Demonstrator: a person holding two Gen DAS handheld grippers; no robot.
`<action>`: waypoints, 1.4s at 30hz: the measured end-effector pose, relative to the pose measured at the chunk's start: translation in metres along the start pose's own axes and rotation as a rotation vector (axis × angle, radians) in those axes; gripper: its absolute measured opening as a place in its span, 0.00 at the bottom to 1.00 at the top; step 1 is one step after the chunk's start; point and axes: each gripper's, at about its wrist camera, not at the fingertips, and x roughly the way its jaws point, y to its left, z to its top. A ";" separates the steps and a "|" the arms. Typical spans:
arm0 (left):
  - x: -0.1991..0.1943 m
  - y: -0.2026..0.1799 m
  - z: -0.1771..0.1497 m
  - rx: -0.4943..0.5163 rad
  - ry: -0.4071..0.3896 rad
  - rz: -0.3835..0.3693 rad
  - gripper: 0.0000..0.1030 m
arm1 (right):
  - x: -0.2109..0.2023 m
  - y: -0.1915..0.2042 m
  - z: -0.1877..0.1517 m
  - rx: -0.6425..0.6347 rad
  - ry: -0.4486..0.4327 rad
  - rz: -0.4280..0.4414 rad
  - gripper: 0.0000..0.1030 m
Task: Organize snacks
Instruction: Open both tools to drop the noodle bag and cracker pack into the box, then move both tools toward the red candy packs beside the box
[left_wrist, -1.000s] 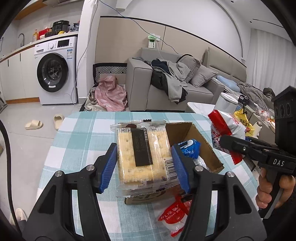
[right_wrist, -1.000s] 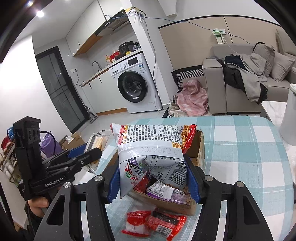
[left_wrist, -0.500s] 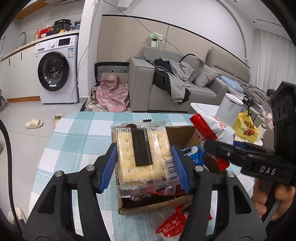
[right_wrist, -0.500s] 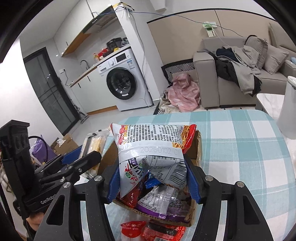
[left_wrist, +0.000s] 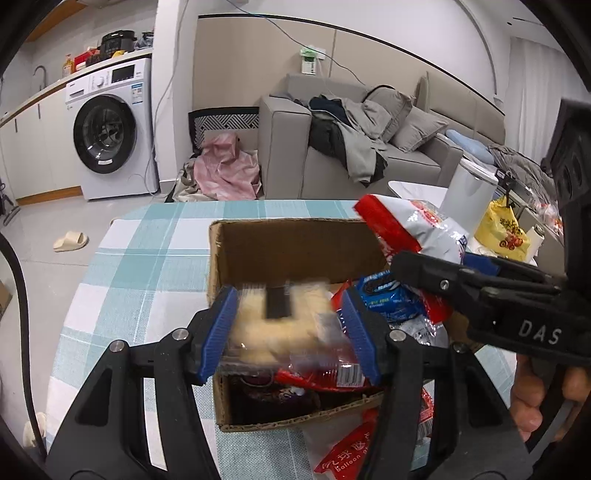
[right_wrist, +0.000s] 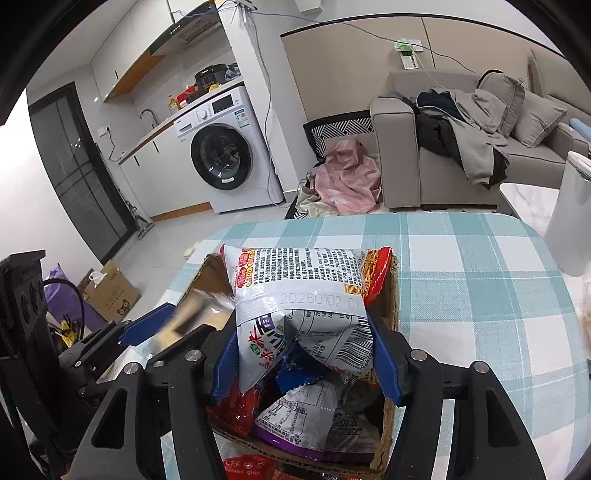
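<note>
An open cardboard box (left_wrist: 295, 243) stands on the checked table, holding several snack packets, among them a blue biscuit pack (left_wrist: 384, 295). My left gripper (left_wrist: 289, 295) is shut on a clear cracker packet (left_wrist: 280, 325), which shows blurred and low inside the box's near left part. My right gripper (right_wrist: 303, 321) is shut on a white and red noodle snack bag (right_wrist: 303, 273), held just above the packets in the box (right_wrist: 391, 295). The left wrist view has that bag (left_wrist: 413, 225) and the right gripper (left_wrist: 432, 254) over the box's right side. The left gripper (right_wrist: 181, 325) appears at the right wrist view's left.
A red packet (left_wrist: 351, 454) lies on the teal checked tablecloth (left_wrist: 147, 258) just in front of the box. A white cylinder (right_wrist: 569, 214) and a yellow bag (left_wrist: 502, 232) stand past the table's right edge. A hand (left_wrist: 535, 398) grips the right tool.
Both grippers came forward and down over the box. The cracker packet has sunk from above the box's rim into it. The noodle bag now hangs right above the packets inside.
</note>
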 end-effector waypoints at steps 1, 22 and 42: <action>0.001 0.001 -0.001 0.003 0.002 0.006 0.55 | 0.000 0.001 -0.001 -0.011 0.003 0.008 0.62; -0.064 0.017 -0.026 -0.028 -0.052 -0.002 0.99 | -0.060 -0.024 -0.035 -0.006 -0.078 0.049 0.99; -0.098 0.008 -0.080 -0.005 -0.023 0.014 0.99 | -0.074 -0.021 -0.098 -0.017 0.028 0.040 1.00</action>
